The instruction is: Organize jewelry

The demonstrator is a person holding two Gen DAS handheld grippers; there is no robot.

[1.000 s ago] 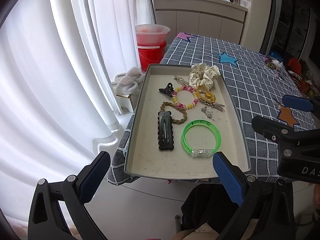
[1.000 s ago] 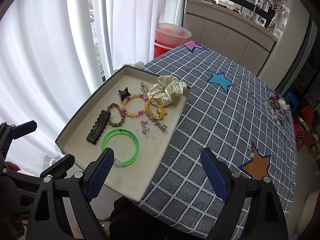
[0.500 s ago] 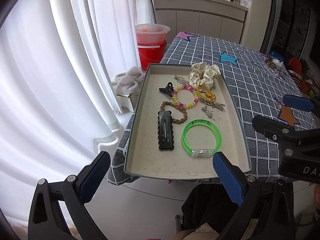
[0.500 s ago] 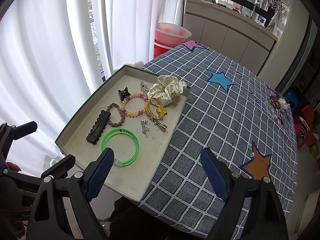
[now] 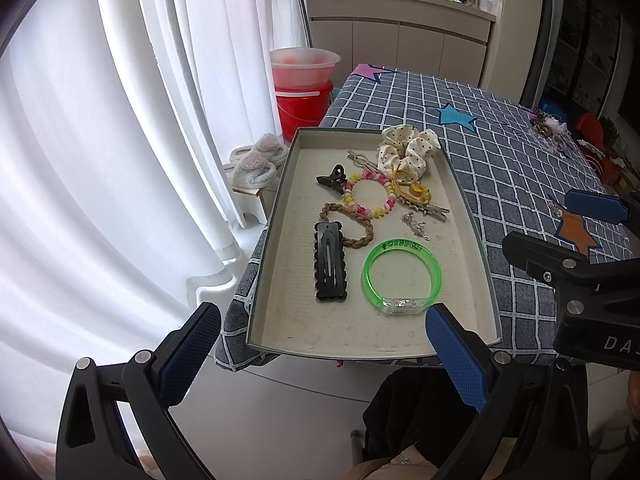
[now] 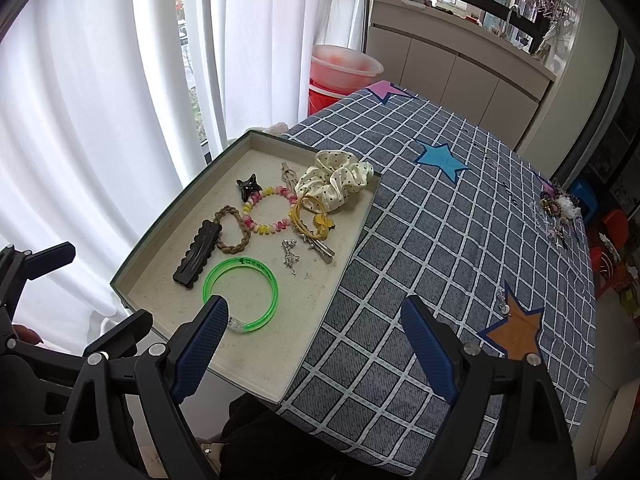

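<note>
A shallow grey tray (image 5: 280, 196) (image 6: 168, 224) lies on the near left of the table. In it are a green bangle (image 5: 402, 276) (image 6: 256, 276), a black hair clip (image 5: 331, 266) (image 6: 198, 254), a braided brown band (image 5: 352, 222), a pink and yellow bead bracelet (image 5: 368, 196) (image 6: 270, 210), a small black claw clip (image 5: 332, 180), a yellow hair tie (image 5: 412, 192), a silver chain (image 5: 416, 226) and a polka-dot scrunchie (image 5: 408, 150) (image 6: 334, 178). My left gripper (image 5: 320, 354) is open and empty, held before the tray's near edge. My right gripper (image 6: 320, 348) is open and empty above the tray's near right corner.
The table has a grey checked cloth (image 6: 440, 240) with star patches. More jewelry lies at its far right edge (image 6: 556, 208). A red bucket with a pink basin (image 5: 304, 92) and slippers (image 5: 256, 160) stand on the floor by white curtains (image 5: 120, 160). A cabinet (image 6: 452, 72) stands behind.
</note>
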